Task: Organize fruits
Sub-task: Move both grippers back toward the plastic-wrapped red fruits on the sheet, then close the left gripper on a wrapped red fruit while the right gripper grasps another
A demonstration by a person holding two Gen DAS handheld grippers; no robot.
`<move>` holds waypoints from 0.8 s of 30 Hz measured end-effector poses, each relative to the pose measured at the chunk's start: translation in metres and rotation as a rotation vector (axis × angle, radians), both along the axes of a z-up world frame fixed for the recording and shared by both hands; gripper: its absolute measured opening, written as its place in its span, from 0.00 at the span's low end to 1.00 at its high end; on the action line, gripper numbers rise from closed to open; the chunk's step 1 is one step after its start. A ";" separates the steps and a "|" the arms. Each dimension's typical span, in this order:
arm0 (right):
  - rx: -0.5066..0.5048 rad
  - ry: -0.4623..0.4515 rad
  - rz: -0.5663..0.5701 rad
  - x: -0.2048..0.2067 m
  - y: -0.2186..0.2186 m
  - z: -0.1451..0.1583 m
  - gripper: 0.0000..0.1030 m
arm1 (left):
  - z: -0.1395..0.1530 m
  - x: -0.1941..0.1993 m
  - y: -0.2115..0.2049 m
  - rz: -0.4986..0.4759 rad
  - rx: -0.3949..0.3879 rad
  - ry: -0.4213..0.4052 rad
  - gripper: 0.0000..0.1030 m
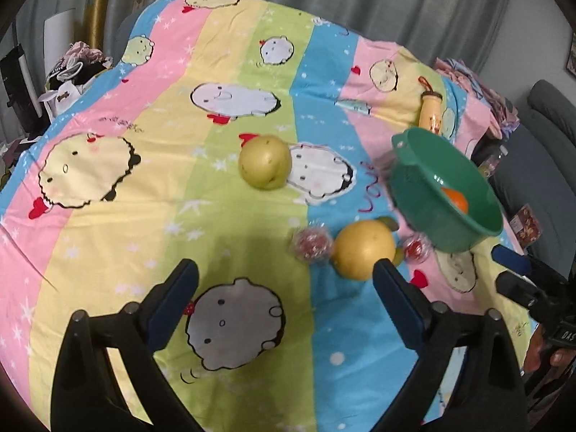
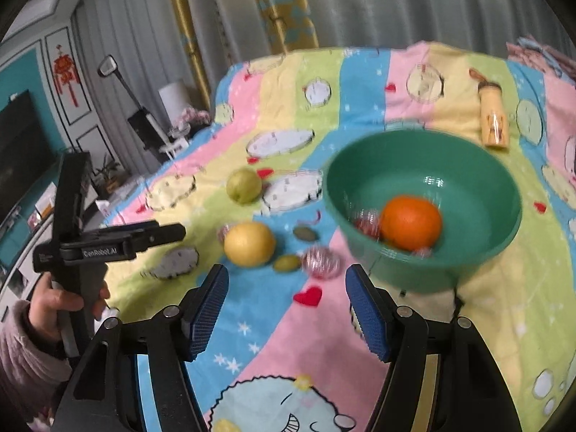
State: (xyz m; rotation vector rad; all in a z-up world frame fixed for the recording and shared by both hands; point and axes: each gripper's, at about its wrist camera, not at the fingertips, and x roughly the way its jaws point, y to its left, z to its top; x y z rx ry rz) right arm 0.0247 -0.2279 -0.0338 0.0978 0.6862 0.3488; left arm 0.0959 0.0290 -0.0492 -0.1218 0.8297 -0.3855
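Note:
A green bowl (image 2: 468,165) stands on the striped cartoon sheet and holds an orange (image 2: 411,222) and a small red wrapped fruit (image 2: 366,224); it also shows in the left wrist view (image 1: 424,187). On the sheet lie a yellow-green pear (image 1: 265,162), a yellow round fruit (image 1: 364,251), red wrapped fruits (image 1: 312,244) (image 2: 321,261) and small green fruits (image 2: 286,262). My left gripper (image 1: 286,280) is open and empty above the sheet, near the yellow fruit. My right gripper (image 2: 287,291) is open and empty, just before the bowl.
A yellow bottle (image 2: 494,122) lies on its side behind the bowl. The left gripper's body (image 2: 108,244) and the hand holding it show at the left of the right wrist view. Clutter and furniture stand beyond the sheet's edges.

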 end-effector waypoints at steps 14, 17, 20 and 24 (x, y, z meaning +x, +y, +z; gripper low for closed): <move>-0.056 0.097 -0.025 0.033 0.016 -0.037 0.59 | -0.034 0.040 -0.026 -0.068 0.134 0.027 0.83; -0.063 0.102 -0.029 0.039 0.017 -0.039 0.59 | -0.031 0.047 -0.027 -0.083 0.138 0.015 0.83; -0.059 0.114 -0.025 0.045 0.019 -0.042 0.59 | -0.032 0.051 -0.029 -0.104 0.140 0.018 0.83; -0.065 0.130 -0.034 0.052 0.020 -0.048 0.59 | -0.036 0.053 -0.030 -0.136 0.113 0.034 0.73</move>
